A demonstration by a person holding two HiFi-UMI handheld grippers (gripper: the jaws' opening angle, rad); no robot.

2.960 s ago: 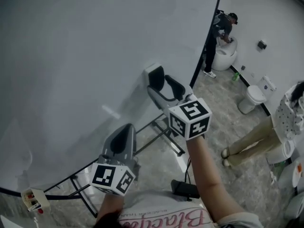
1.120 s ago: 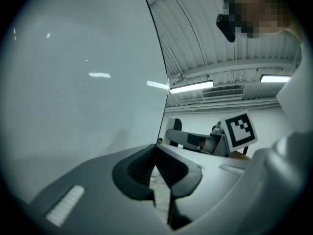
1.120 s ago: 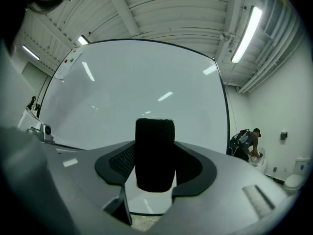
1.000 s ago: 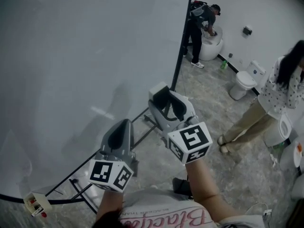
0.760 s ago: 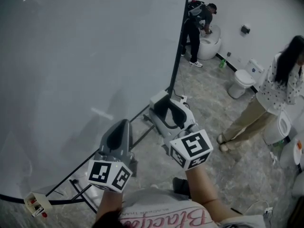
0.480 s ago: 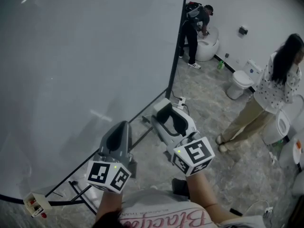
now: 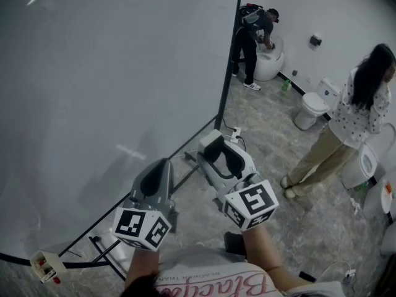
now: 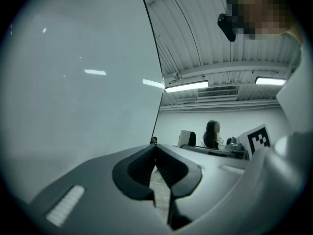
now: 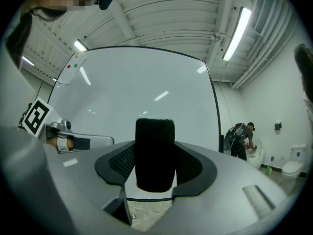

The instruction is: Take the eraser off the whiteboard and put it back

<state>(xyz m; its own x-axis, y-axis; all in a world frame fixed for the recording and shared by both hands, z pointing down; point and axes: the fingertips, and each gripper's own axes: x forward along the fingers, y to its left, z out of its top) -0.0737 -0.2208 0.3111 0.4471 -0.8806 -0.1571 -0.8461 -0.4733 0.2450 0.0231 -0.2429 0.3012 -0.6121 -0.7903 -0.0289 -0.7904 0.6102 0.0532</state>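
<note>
The eraser point(image 7: 212, 145), a black felt block with a white back, stands upright between the jaws of my right gripper point(image 7: 219, 148), which is shut on it. In the right gripper view the eraser point(image 9: 154, 146) fills the gap between the pads, and the whiteboard point(image 9: 137, 82) stands some way beyond it. The gripper holds the eraser off the whiteboard point(image 7: 111, 73), low and near the board's right edge. My left gripper point(image 7: 156, 177) hovers beside the board's lower part; its jaws meet at the tips with nothing in them point(image 8: 155, 150).
The board's black stand legs point(image 7: 185, 172) run across the floor under the grippers. A small marker holder point(image 7: 46, 262) hangs at the board's lower left. A person point(image 7: 352, 116) stands to the right among white toilets point(image 7: 312, 107); another person point(image 7: 253, 33) bends over one at the back.
My right gripper with the eraser has drawn back from the board and sunk a little, then held still. The left gripper has barely moved. The standing person has shifted slightly.
</note>
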